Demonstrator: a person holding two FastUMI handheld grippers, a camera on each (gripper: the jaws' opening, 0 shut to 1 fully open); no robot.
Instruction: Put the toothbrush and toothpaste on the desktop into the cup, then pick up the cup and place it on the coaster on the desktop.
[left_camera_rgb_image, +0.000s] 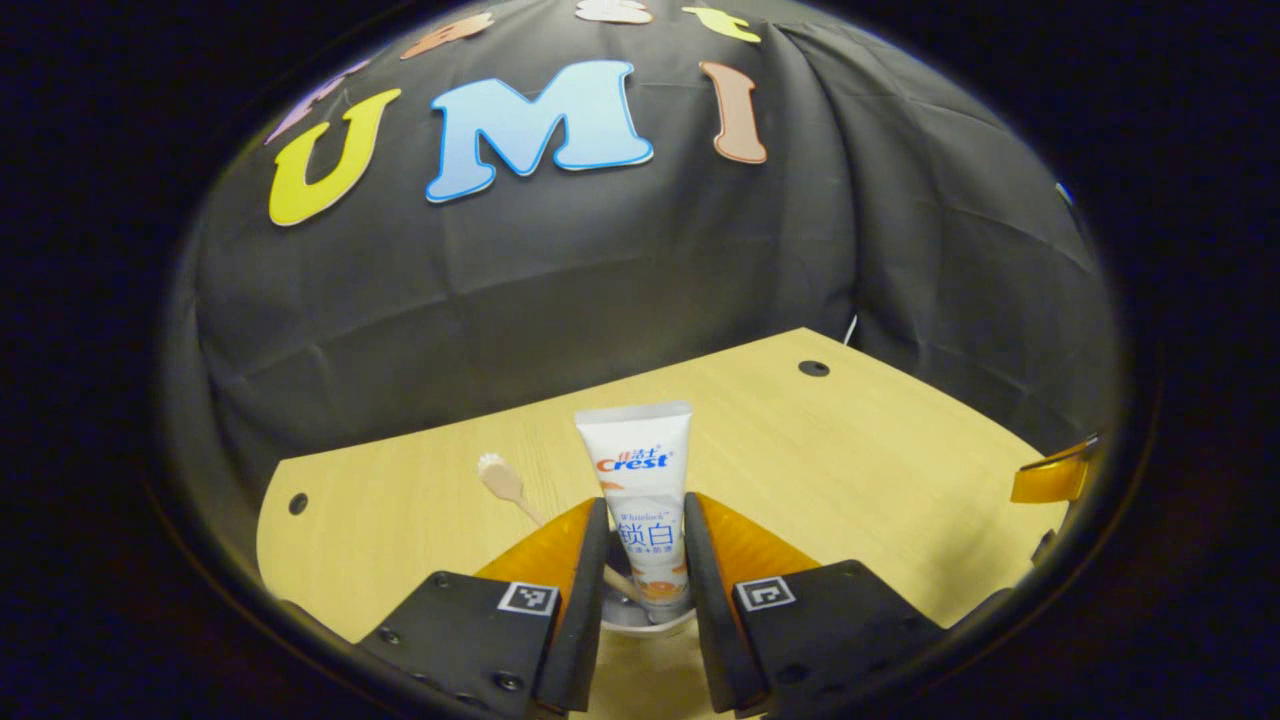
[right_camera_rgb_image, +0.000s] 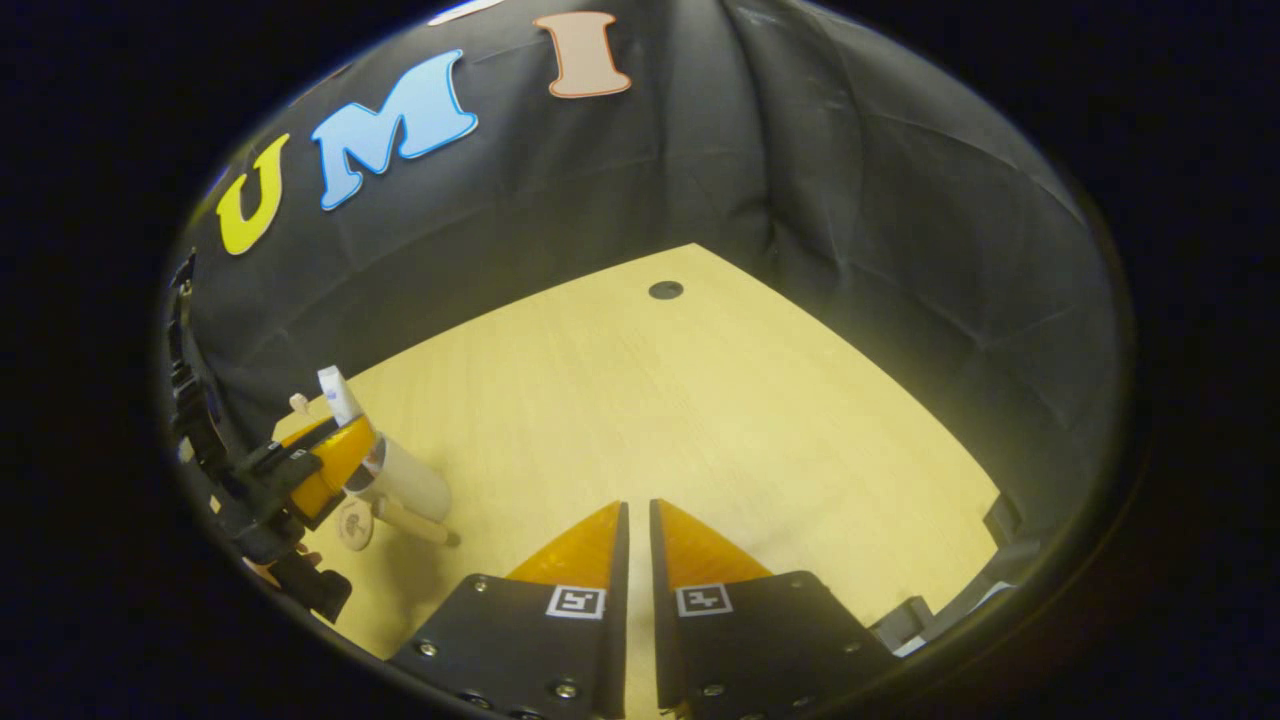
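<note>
With the toothpaste (left_camera_rgb_image: 637, 490) and the toothbrush (left_camera_rgb_image: 506, 484) both standing in the cup (left_camera_rgb_image: 648, 618), you are working on the second half of the task: picking up the cup for the coaster (right_camera_rgb_image: 354, 523). In the left gripper view, the left gripper (left_camera_rgb_image: 642, 560) is straddling the cup, one jaw at each side of the tube and of the white rim below it; the jaws are narrowed to roughly the cup's width, though whether both are pressing on its wall cannot be told from here. In the right gripper view the same cup (right_camera_rgb_image: 410, 480) is appearing tilted near the counter's (right_camera_rgb_image: 700, 400) left edge, with the left gripper's jaws about its upper part and the round wooden coaster lying just beside its base. The right gripper (right_camera_rgb_image: 637, 545) is hovering over bare counter nearer the middle, jaws almost closed and holding nothing.

The next move is judged to call for a firm squeeze on the cup wall, a level lift so that tube and brush are not tipping out, and a short carry to centre the base over the coaster before lowering.
</note>
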